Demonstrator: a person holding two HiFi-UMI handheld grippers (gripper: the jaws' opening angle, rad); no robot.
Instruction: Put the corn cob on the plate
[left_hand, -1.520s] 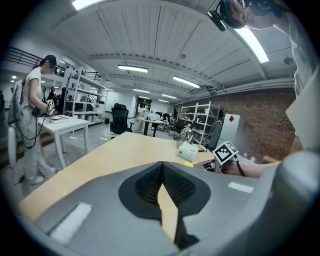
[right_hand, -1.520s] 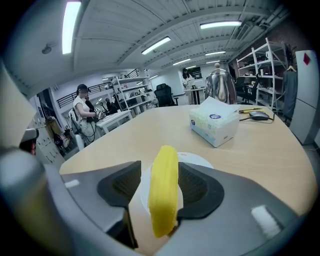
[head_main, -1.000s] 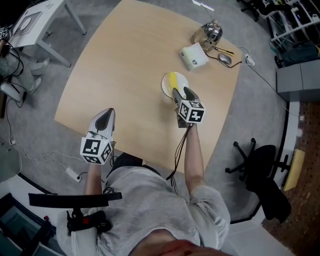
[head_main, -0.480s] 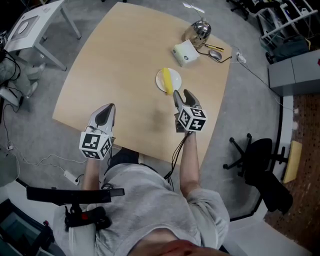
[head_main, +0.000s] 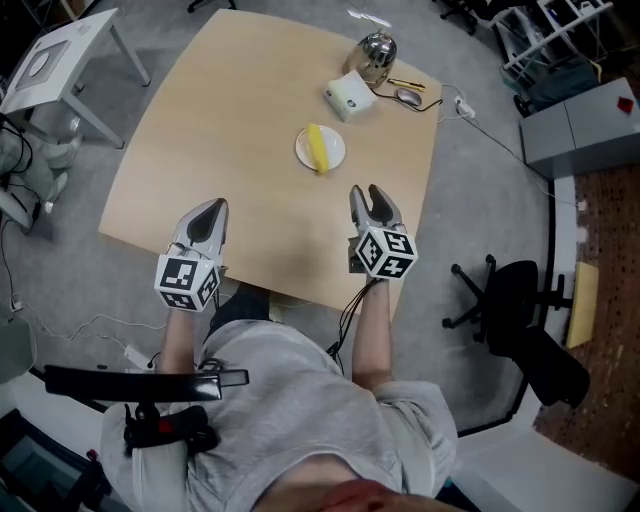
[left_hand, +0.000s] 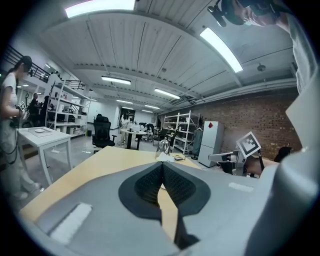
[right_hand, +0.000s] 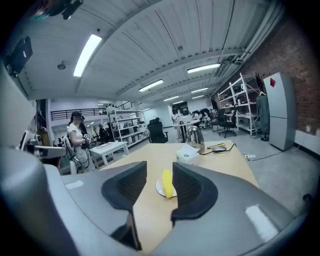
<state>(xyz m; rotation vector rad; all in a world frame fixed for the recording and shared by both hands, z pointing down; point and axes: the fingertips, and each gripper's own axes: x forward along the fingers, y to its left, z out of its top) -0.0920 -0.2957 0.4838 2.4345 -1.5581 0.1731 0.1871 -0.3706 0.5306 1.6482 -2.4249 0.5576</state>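
Observation:
The yellow corn cob (head_main: 317, 148) lies on the small white plate (head_main: 332, 157) toward the far side of the wooden table (head_main: 230, 130). In the right gripper view the corn cob (right_hand: 166, 183) rests on the plate (right_hand: 159, 189), seen through the gap. My right gripper (head_main: 372, 199) hangs near the table's front edge, well back from the plate; its jaws are closing with nothing between them. Over the front left part of the table my left gripper (head_main: 204, 214) is shut and empty.
A white box (head_main: 350, 95), a shiny kettle (head_main: 375, 57), a mouse (head_main: 408, 97) and cables sit at the table's far corner. An office chair (head_main: 520, 320) stands right of the table, a white side table (head_main: 60, 60) at the left.
Both grippers have drawn back toward me and risen; the right one left the plate and its jaws have narrowed. The corn cob stays on the plate.

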